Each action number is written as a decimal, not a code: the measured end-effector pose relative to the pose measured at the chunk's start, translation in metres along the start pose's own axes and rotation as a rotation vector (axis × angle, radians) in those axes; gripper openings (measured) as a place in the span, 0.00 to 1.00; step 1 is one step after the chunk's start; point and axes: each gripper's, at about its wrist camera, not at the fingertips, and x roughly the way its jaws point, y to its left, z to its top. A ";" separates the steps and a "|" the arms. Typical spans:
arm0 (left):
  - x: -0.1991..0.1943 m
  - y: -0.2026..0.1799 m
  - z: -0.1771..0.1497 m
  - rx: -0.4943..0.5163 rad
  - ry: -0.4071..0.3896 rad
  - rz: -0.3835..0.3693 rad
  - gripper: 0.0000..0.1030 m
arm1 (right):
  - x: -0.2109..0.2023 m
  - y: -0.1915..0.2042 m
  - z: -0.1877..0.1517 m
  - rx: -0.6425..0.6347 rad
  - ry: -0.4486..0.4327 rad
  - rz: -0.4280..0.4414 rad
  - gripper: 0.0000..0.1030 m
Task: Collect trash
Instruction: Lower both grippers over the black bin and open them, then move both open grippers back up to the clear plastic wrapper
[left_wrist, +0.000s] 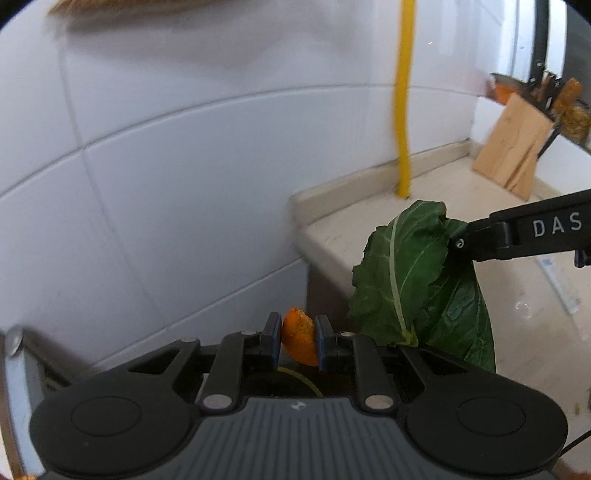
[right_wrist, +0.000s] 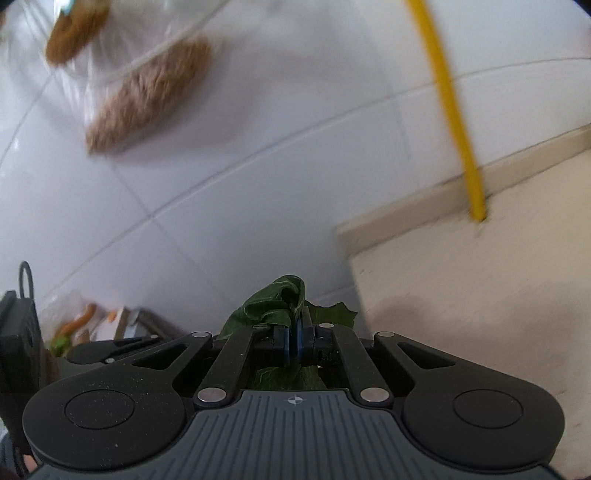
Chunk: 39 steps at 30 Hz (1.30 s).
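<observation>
My left gripper (left_wrist: 298, 341) is shut on a piece of orange peel (left_wrist: 299, 338) and holds it in the air beyond the left end of the beige counter (left_wrist: 406, 218). My right gripper (right_wrist: 294, 338) is shut on a large dark green leaf (right_wrist: 275, 306) that hangs from its jaws. In the left wrist view the same leaf (left_wrist: 413, 280) hangs from the right gripper (left_wrist: 458, 242), just right of my left gripper, over the counter's left edge.
A white tiled wall (left_wrist: 166, 184) fills the background. A yellow pipe (left_wrist: 403, 110) runs down it to the counter. A wooden knife block (left_wrist: 513, 147) stands at the back right. A blurred brown brush (right_wrist: 147, 96) hangs on the wall. Some bagged scraps (right_wrist: 77, 325) lie low at left.
</observation>
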 end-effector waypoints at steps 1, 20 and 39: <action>0.003 0.003 -0.003 -0.005 0.011 0.008 0.14 | 0.007 0.003 -0.003 -0.001 0.014 0.005 0.05; 0.110 0.054 -0.050 -0.086 0.309 0.134 0.16 | 0.175 0.003 -0.051 0.068 0.370 -0.045 0.31; 0.086 0.047 -0.026 -0.124 0.209 -0.003 0.18 | 0.106 0.000 -0.040 0.073 0.250 -0.072 0.46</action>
